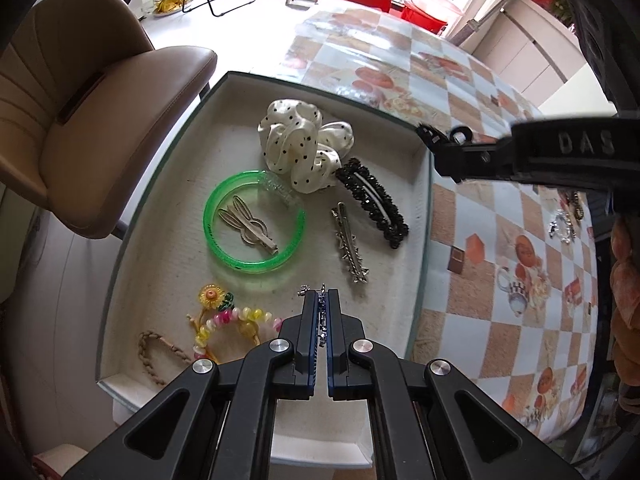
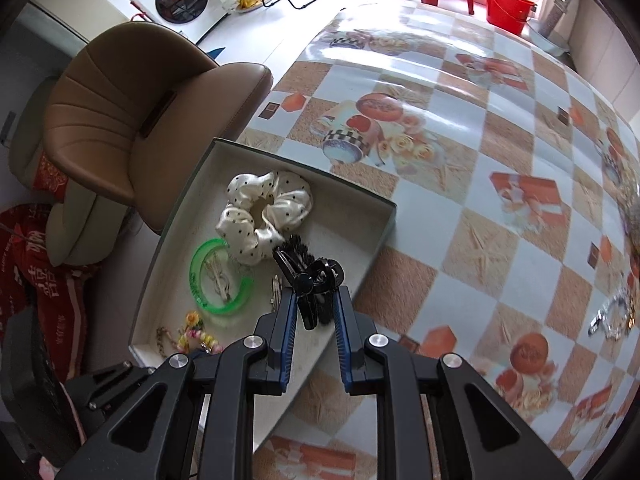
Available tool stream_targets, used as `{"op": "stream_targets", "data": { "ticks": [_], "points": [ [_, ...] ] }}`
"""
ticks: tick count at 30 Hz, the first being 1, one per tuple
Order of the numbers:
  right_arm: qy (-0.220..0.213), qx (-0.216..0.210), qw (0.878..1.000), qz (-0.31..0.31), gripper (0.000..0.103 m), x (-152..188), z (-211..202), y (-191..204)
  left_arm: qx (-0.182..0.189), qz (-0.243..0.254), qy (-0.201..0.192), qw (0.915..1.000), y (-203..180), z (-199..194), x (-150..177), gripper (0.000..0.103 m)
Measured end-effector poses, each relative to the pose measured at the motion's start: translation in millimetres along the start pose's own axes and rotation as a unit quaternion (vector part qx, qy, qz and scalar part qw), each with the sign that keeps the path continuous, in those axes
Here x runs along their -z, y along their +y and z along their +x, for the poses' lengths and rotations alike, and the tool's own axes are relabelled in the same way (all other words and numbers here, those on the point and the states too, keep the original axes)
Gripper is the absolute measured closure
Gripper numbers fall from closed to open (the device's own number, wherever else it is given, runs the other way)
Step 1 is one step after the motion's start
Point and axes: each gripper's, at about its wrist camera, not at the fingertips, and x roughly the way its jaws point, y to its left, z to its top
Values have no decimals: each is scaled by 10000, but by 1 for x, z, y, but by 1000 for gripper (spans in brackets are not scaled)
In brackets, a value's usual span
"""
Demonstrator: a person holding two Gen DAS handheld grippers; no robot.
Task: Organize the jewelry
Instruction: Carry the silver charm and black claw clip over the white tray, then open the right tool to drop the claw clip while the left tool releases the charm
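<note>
A shallow off-white rectangular tray (image 1: pixel 416 216) sits on a table covered with a glossy orange-and-white checkered cloth (image 1: pixel 480 240), and the left gripper (image 1: pixel 321 300) hangs over its near edge with its 2 jaws pressed together on a thin silver chain piece (image 1: pixel 321 320) whose end pokes out past the tips. Left of that claw lie a braided tan cord (image 1: pixel 154 354) and a pink-and-yellow beaded bracelet with a sunflower charm (image 1: pixel 224 318). Ahead and a little left is a translucent green plastic bangle (image 1: pixel 212 236) ringing a flat gold rabbit-shaped clip (image 1: pixel 246 226), with a cream polka-dot satin scrunchie (image 1: pixel 300 140) beyond it. Ahead and right lie a silver star-studded clip (image 1: pixel 349 246) and a black beaded snap clip (image 1: pixel 374 200). Farther right, the right gripper (image 2: pixel 316 300) hovers over the tray's right side, its jaws pinching a black plastic claw hair clip (image 2: pixel 310 280). Right of it, loose silver jewelry (image 2: pixel 610 316) lies on the cloth.
</note>
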Motion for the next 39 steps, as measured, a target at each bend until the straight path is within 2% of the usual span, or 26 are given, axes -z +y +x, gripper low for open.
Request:
{"op": "stream_targets", "data": {
  "ticks": [15,22,35,39],
  "points": [
    [313,96,9994,63,83,-29,60,-7,-358,99,297,9989,-3,43,3,97],
    [485,144,9986,125,83,-34,84,-10,-504,244,222,9982,-17,49,1,97],
    [490,190,9986,64,82,-33,85,-8,-607,239,304,9974,-22,49,-1,97],
    [524,124,9985,83,79,-34,87,-9,-750,172,279,9966,-23,49,-1,97]
  ]
}}
